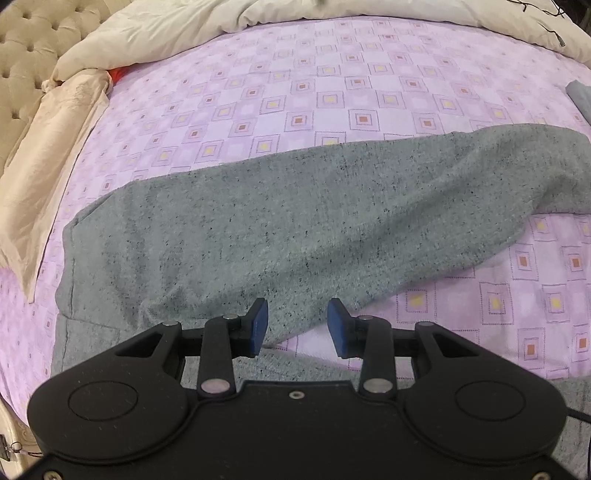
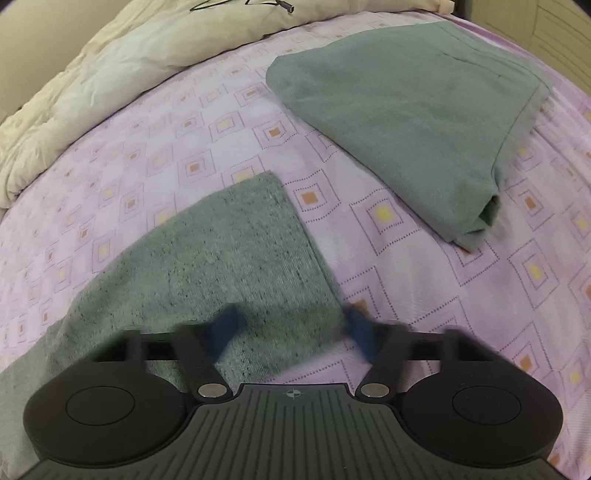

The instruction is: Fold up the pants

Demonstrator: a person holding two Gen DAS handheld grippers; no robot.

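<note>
In the left wrist view, the left gripper (image 1: 297, 326) sits nearest, at six o'clock, its blue pads (image 1: 259, 326) spread wide with nothing pinched between them. It hangs over the near edge of the grey pants (image 1: 258, 229), and through the gap shows speckled cloth and a wedge of bedsheet. The pants lie flat on the pink checked bedsheet (image 1: 332, 88), one leg running from eight o'clock across the middle to about two o'clock, with more grey cloth below the gripper at five and seven o'clock. Farther out, a beige pillow (image 1: 48, 155) lies at nine o'clock, a cream duvet (image 1: 184, 33) is bunched from eleven to one o'clock, and a tufted headboard (image 1: 26, 40) fills the ten o'clock corner.

In the right wrist view, the right gripper (image 2: 291, 332) is at six o'clock, its blue pads (image 2: 225, 326) blurred by motion but plainly apart, gripping nothing. The hem end of the pants leg (image 2: 221, 251) lies under and between them, its cut edge slanting from the centre down toward the right pad. Beyond, at one to two o'clock, a folded grey garment (image 2: 406, 114) rests on the sheet, well apart from the leg. The cream duvet shows again from nine to twelve o'clock, with a thin black cable (image 2: 258, 4) lying on it at the top edge.
</note>
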